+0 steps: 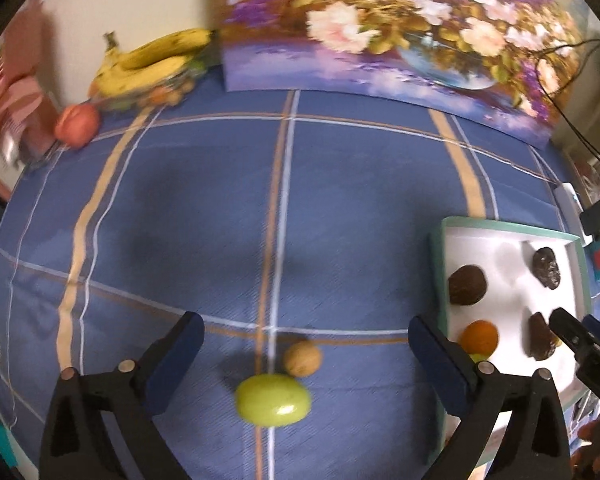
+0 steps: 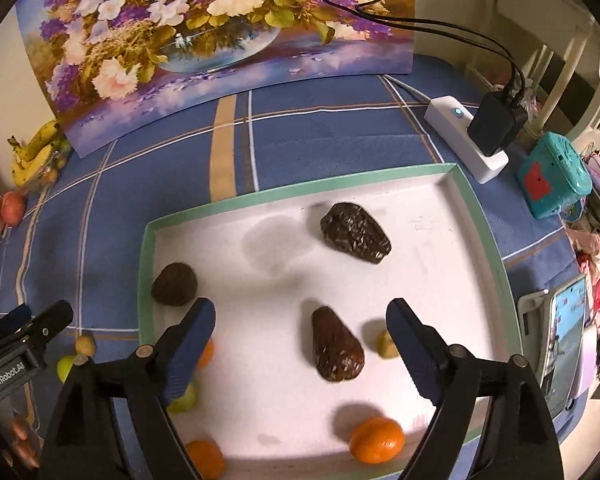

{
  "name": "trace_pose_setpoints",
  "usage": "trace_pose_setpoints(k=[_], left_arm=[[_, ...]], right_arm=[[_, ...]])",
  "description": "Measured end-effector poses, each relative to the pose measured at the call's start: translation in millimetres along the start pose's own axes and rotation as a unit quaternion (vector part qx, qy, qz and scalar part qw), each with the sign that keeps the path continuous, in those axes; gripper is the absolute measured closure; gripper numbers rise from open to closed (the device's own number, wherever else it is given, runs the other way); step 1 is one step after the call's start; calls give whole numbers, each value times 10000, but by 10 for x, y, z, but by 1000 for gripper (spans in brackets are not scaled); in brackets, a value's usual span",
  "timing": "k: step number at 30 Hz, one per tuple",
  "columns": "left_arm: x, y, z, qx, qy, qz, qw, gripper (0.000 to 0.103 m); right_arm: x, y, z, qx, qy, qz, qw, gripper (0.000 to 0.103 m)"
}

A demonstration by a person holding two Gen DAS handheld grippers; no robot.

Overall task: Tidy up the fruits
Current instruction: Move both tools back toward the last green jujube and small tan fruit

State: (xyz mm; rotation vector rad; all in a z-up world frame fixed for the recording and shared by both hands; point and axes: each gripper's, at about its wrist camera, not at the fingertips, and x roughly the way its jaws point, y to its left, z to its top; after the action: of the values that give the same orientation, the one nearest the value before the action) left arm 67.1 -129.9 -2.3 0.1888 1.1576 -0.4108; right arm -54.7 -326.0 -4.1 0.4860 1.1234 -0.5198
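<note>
In the left wrist view, a green grape (image 1: 273, 400) and a small tan fruit (image 1: 302, 358) lie on the blue checked cloth between the fingers of my open, empty left gripper (image 1: 306, 340). The white tray with a green rim (image 1: 436, 252) is at the right. In the right wrist view my right gripper (image 2: 300, 326) is open and empty above the tray (image 2: 300, 194). A dark date (image 2: 336, 346) lies between its fingers. The tray also holds another date (image 2: 356, 232), a dark round fruit (image 2: 175, 283), an orange kumquat (image 2: 377, 439) and other small fruits.
A flower painting (image 2: 204, 40) leans against the wall at the back. Bananas (image 1: 152, 60) and a peach (image 1: 77, 124) sit at the far left. A power strip with a charger (image 2: 476, 136), a teal box (image 2: 554, 174) and a phone (image 2: 564, 332) lie right of the tray.
</note>
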Motion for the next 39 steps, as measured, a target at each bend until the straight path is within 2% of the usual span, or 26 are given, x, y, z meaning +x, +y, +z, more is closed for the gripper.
trace_pose_setpoints(k=[4,10,22,31,39], left_arm=[[-79,91,-110,-38,-67,154,9999,0],[-206,216,-263,-150,-144,167,9996,0],[-296,434,-496,-436,-117,264,9986,0],[-243,598,-547,-629,3,332,9975,0],[-177,674,-531,-757,-39,347,9965,0]], right_arm=[[-63,51,-141,-29,-34,19,10000,15],[-174,159,-348,-255,-130,-133,9995,15],[-278,344,-702,-238,-177,50,9995,15],[-327,474,-808,-196,-187,199,9994,15],[-275,662,-776,-526,-95,273,9982,15]])
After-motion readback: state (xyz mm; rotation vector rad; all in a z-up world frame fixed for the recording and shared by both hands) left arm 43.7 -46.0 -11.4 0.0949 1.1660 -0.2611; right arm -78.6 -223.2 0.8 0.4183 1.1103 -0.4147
